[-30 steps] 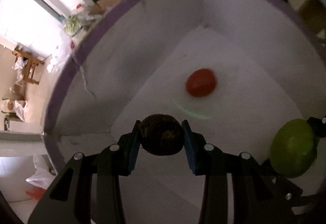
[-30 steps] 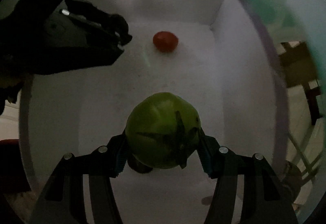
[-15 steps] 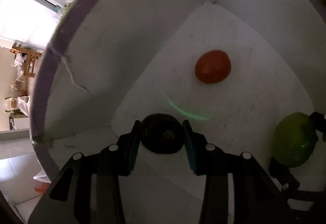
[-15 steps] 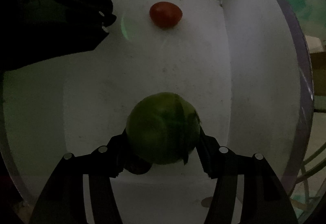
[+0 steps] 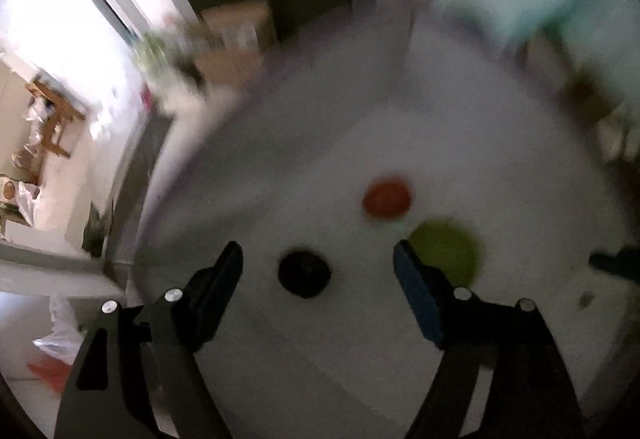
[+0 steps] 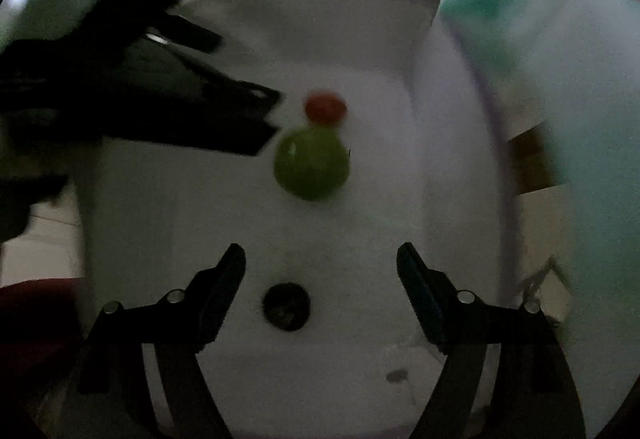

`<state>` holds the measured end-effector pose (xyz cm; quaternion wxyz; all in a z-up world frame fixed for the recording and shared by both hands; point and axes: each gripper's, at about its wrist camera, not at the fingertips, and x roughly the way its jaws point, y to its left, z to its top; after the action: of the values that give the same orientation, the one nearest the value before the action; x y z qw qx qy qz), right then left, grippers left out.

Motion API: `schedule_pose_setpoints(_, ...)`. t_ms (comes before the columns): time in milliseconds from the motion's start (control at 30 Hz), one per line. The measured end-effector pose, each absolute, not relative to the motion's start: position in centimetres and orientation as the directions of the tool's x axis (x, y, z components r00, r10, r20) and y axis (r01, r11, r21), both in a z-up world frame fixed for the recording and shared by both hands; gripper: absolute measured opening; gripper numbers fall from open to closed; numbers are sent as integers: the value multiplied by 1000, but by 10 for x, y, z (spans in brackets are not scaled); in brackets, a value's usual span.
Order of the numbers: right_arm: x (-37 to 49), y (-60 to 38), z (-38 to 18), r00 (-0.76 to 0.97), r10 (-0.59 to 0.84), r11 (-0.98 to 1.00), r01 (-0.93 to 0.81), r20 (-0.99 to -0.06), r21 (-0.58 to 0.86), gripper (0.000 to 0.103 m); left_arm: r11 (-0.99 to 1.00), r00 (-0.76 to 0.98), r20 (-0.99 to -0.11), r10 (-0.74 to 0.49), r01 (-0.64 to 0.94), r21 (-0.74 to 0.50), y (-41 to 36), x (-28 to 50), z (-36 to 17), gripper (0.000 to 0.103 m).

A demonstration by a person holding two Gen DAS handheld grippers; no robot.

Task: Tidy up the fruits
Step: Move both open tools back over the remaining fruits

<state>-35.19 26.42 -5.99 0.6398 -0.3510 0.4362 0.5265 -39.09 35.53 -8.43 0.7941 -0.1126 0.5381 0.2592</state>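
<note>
Your left gripper point(image 5: 318, 267) is spread wide and holds nothing; the dark fruit point(image 5: 305, 274) lies on the floor of the white box point(image 5: 304, 143) below the gap between its fingers; your right gripper point(image 6: 320, 263) is just as wide and empty; the green fruit point(image 6: 311, 164) rests further in, touching or nearly touching the red tomato point(image 6: 325, 107); all three sit inside the box walls, likely so they cannot roll away; blur hides finer detail.
</note>
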Motion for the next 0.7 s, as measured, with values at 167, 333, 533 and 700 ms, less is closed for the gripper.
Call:
schedule_pose_setpoints(167, -354, 190, 47, 134, 661, 185, -983, -738, -13, 87, 833, 586, -671, 455, -546, 88, 325, -401, 25, 102)
schedule_pose_setpoints(333, -310, 98, 101, 419, 698, 457, -885, -580, -89, 87, 911, 831, -435, 346, -408, -55, 252, -365, 114, 102)
schedule_pose_setpoints(533, -217, -40, 101, 671, 511, 794, -608, -538, -3, 87, 971, 855, -518, 36, -153, -186, 167, -233, 125, 102)
schedule_pose_setpoints(700, -129, -123, 90, 778, 327, 934, -354, -537, 55, 87, 984, 783, -619, -50, -66, -163, 90, -116, 94, 102)
